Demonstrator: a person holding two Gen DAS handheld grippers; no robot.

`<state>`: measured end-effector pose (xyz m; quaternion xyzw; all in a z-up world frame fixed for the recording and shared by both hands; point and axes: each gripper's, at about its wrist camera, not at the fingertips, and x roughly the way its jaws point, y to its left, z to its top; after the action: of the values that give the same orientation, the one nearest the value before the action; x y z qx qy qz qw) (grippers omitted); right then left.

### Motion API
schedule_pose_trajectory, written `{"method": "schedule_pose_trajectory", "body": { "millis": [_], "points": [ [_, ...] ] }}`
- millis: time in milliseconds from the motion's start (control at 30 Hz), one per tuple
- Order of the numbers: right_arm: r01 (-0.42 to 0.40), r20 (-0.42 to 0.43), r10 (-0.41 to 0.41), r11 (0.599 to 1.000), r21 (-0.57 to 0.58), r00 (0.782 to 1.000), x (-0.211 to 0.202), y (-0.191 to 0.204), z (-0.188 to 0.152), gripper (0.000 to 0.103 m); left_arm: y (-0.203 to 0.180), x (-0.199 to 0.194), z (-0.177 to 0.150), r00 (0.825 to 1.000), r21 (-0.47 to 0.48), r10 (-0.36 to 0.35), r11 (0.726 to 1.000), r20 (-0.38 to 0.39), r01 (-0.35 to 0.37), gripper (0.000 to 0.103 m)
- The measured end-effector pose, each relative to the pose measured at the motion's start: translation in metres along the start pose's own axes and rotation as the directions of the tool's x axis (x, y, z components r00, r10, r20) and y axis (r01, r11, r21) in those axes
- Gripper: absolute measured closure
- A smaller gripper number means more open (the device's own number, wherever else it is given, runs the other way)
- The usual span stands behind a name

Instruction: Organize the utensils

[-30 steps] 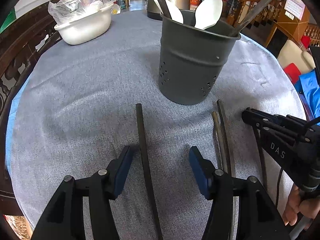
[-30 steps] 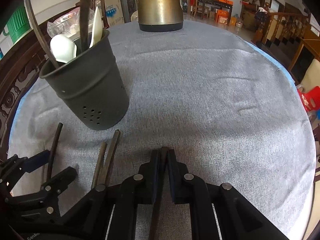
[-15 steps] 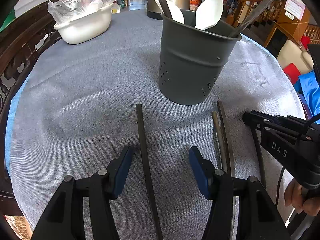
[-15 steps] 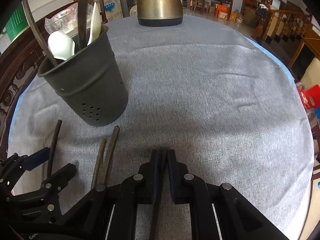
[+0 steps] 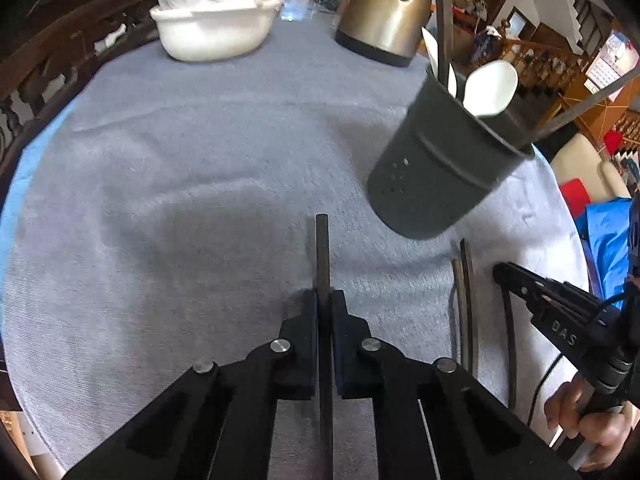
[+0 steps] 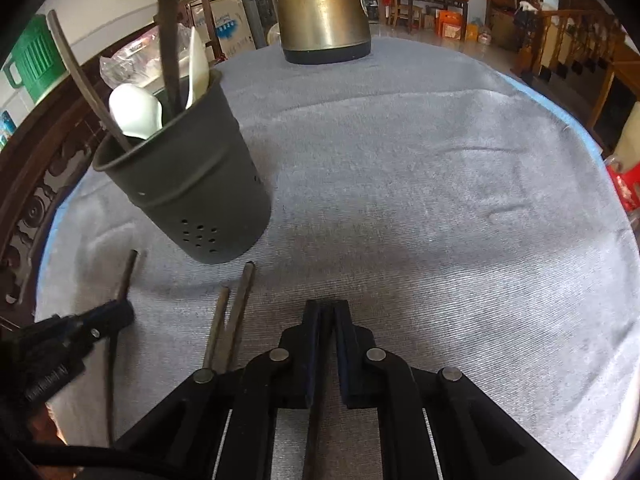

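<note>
Chopsticks are what is being tidied here: one dark chopstick (image 5: 322,256) is clamped between the pads of the left gripper (image 5: 324,308), whose jaws have just closed on it, its free end pointing out over the grey tablecloth (image 5: 168,184). Gripped along its length rather than at the tip, it should stay steady for a lift toward the dark perforated utensil holder (image 5: 440,172), which already stands upright with two white spoons (image 5: 490,88) and other chopsticks leaning in it. The right gripper (image 6: 325,320) is likewise pressed together on a second chopstick (image 6: 314,420), seemingly waiting its turn. A loose pair of chopsticks (image 6: 232,312) lies side by side on the cloth just before the holder, between the two grippers. A brass-coloured kettle (image 6: 320,8) and a white basin (image 5: 212,32) sit well apart at the far side.
</note>
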<state>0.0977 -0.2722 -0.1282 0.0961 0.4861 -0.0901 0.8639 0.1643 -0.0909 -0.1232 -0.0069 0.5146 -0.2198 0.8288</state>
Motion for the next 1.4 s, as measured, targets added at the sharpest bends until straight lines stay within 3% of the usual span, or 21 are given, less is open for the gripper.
{"method": "schedule_pose_trajectory", "body": {
  "millis": [367, 667, 767, 833, 933, 1067, 1400],
  "points": [
    [-0.151, 0.141, 0.149, 0.989, 0.001, 0.979, -0.036, -0.004, -0.003, 0.095, 0.001, -0.048, 0.003, 0.992, -0.013, -0.015, 1.0, 0.122, 0.017, 0.096],
    [-0.224, 0.3, 0.228, 0.973, -0.05, 0.926, -0.081, 0.002, -0.004, 0.095, -0.006, -0.097, 0.003, 0.957, 0.034, -0.036, 0.999, 0.289, 0.027, 0.096],
    [-0.176, 0.238, 0.185, 0.983, -0.058, 0.954, -0.073, 0.004, -0.001, 0.094, -0.006, -0.097, 0.002, 0.96, 0.041, -0.02, 0.999, 0.278, 0.009, 0.096],
    [-0.198, 0.161, 0.198, 0.98, -0.015, 0.967, -0.06, -0.001, 0.0, 0.093, -0.004, -0.09, 0.002, 0.966, 0.023, -0.023, 1.0, 0.257, 0.018, 0.096],
    [-0.223, 0.019, 0.222, 0.973, 0.066, 0.975, -0.036, -0.009, -0.001, 0.092, -0.001, -0.086, 0.001, 0.968, 0.013, -0.022, 1.0, 0.249, 0.02, 0.096],
    [-0.191, -0.078, 0.197, 0.979, 0.07, 0.977, -0.018, -0.007, -0.006, 0.089, -0.004, -0.092, -0.003, 0.962, 0.022, -0.021, 1.0, 0.271, 0.015, 0.096],
    [-0.086, -0.162, 0.089, 0.996, 0.024, 0.983, 0.003, 0.013, 0.001, 0.085, -0.011, -0.117, -0.003, 0.943, 0.053, -0.023, 0.999, 0.331, 0.006, 0.096]
  ]
}}
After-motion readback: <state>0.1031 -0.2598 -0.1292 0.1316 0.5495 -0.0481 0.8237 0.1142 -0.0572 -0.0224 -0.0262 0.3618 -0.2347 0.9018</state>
